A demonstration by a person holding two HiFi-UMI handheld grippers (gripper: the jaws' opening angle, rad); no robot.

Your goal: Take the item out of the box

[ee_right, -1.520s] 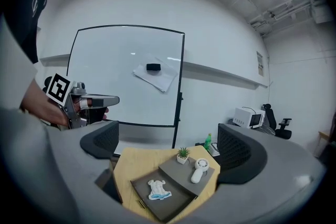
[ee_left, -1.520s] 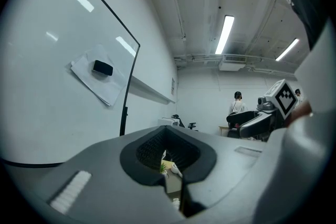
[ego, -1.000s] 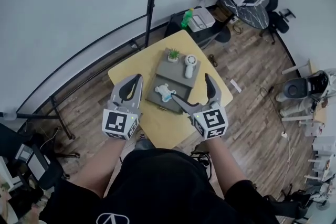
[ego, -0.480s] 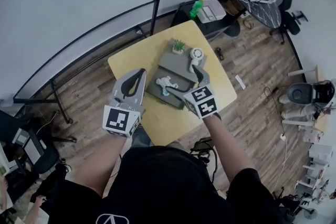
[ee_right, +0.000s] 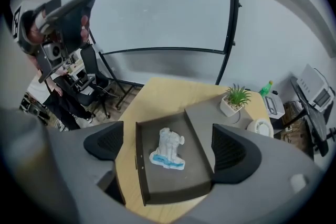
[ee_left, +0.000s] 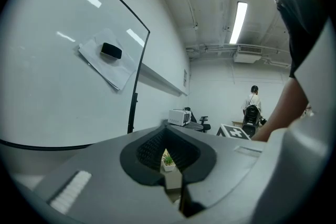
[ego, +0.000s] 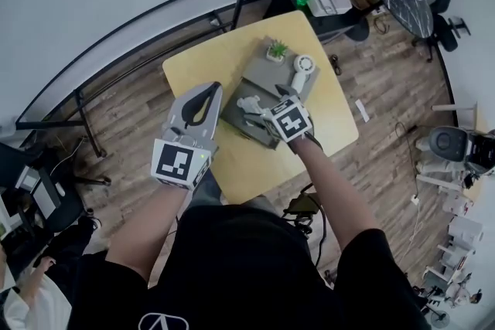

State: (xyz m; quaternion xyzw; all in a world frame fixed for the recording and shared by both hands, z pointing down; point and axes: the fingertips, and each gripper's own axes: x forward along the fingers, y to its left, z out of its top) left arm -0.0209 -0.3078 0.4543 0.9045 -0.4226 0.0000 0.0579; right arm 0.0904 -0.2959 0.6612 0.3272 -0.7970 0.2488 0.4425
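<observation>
The left gripper (ego: 211,90) is hanging left of the box (ee_right: 178,186), fingers pinched together on nothing. The right gripper (ee_right: 169,148) is pointing down, fingers (ee_right: 107,143) spread wide (they were just closing a little), with the white and blue toy (ee_right: 167,150) lying between them, untouched. The box walls are showing just inside both fingers, leaving room round the toy. This gripper was higher a second ago.

A small white item (ee_right: 167,148) with a blue lower edge lies flat near the middle of a shallow, open, dark grey box (ee_right: 139,165). Both lie just below the right gripper (ee_right: 170,147). The item shows between its wide jaws, which have just been closing a little, and touches neither.
</observation>
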